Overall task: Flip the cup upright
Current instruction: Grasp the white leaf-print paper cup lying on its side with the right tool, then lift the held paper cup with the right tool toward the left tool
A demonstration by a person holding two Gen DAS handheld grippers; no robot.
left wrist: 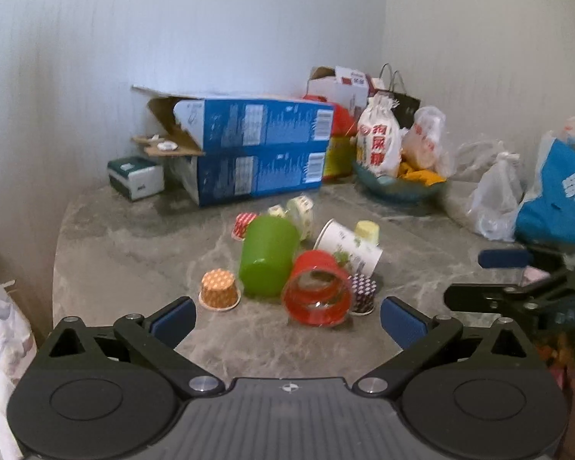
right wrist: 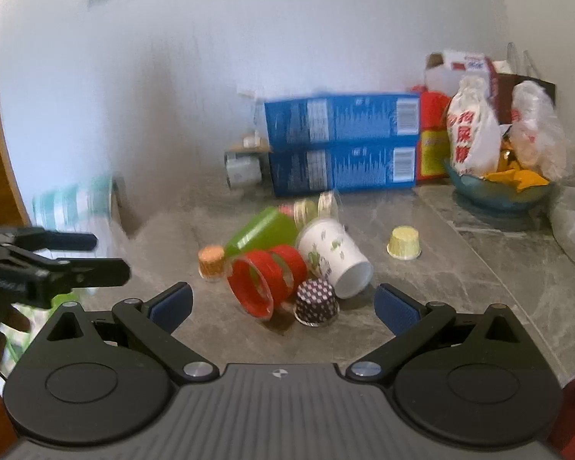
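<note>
Several cups lie in a heap on the grey marble table [left wrist: 134,253]. A red cup [left wrist: 317,287] lies on its side, mouth toward me; it also shows in the right wrist view [right wrist: 266,280]. A green cup [left wrist: 270,255] [right wrist: 264,232] and a white printed paper cup [left wrist: 347,247] [right wrist: 333,257] lie on their sides beside it. Small paper cups stand mouth down: orange [left wrist: 218,290], dark checked [left wrist: 362,293] [right wrist: 316,302], yellow [right wrist: 403,243]. My left gripper [left wrist: 287,322] is open and empty, just short of the red cup. My right gripper [right wrist: 283,306] is open and empty, near the checked cup.
Two stacked blue boxes [left wrist: 257,153] stand at the back by the wall. A teal bowl with bagged snacks [left wrist: 398,184] and plastic bags [left wrist: 498,199] fill the back right. A small green-white box [left wrist: 136,178] sits at the back left. The table edge curves at the left.
</note>
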